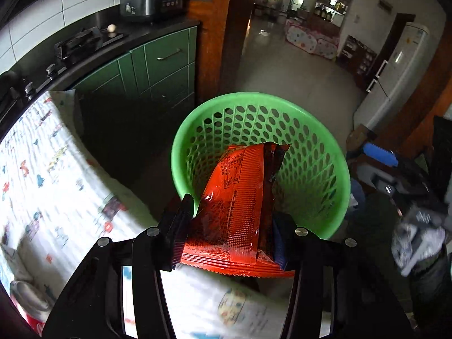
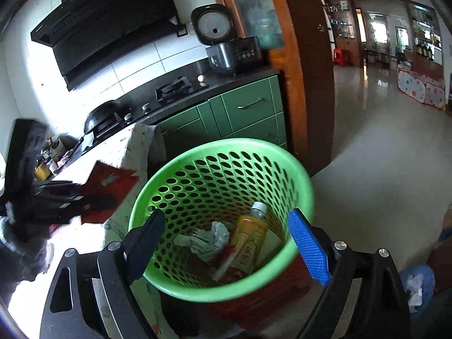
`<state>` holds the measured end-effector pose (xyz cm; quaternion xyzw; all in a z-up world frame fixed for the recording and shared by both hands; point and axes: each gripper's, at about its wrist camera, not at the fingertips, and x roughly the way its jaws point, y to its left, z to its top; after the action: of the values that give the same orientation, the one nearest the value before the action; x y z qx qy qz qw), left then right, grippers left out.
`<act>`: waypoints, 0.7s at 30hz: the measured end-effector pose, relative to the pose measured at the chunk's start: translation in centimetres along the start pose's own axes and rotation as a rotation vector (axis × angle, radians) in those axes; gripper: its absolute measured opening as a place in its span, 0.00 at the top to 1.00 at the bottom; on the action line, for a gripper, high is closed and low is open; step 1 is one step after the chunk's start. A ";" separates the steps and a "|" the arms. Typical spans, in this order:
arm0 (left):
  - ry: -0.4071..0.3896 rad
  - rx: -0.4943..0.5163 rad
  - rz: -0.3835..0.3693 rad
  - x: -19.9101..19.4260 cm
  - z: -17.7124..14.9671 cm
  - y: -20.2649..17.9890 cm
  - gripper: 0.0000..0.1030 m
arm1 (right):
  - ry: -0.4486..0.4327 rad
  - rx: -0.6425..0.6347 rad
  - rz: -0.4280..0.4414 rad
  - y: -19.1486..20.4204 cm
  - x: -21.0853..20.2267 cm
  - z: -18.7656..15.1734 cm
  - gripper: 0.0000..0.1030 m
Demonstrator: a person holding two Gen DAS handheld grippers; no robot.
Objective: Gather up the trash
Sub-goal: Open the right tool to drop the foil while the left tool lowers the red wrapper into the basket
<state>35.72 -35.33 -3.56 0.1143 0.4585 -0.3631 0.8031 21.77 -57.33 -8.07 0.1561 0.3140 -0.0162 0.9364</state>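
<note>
My left gripper (image 1: pixel 234 212) is shut on a red snack wrapper (image 1: pixel 240 175), whose far end hangs over the rim of the green perforated basket (image 1: pixel 254 97). In the right wrist view the same wrapper (image 2: pixel 107 189) shows blurred to the left of the basket (image 2: pixel 226 144), above the table. My right gripper (image 2: pixel 228 240) stands open over the near side of the basket, with nothing between its fingers. Inside the basket lie a yellow bottle (image 2: pixel 251 234) with a white cap, crumpled paper (image 2: pixel 209 237) and some red packaging.
A table with a patterned white cloth (image 1: pixel 50 169) lies left of the basket. Behind it are green cabinets (image 2: pixel 248 113), a stove (image 2: pixel 172 90) and a rice cooker (image 2: pixel 226 53). A wooden door frame (image 2: pixel 308 84) opens onto a tiled floor. Dark clutter (image 1: pixel 409 197) sits right of the basket.
</note>
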 end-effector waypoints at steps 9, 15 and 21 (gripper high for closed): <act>-0.003 -0.020 -0.022 2.9 2.2 -1.6 0.32 | -0.005 0.044 -0.031 -1.8 -0.8 -1.7 0.14; -0.017 -0.030 -0.003 1.6 1.2 -1.0 0.27 | -0.010 0.050 -0.036 -1.5 -1.1 -2.3 0.14; -0.058 -0.051 0.018 -1.9 -0.7 -0.3 0.27 | -0.010 0.016 -0.013 0.3 -2.1 -2.8 0.14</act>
<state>34.42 -34.29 -2.39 0.0875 0.4432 -0.3474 0.8217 18.46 -56.32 -8.88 0.1615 0.3101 -0.0257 0.9365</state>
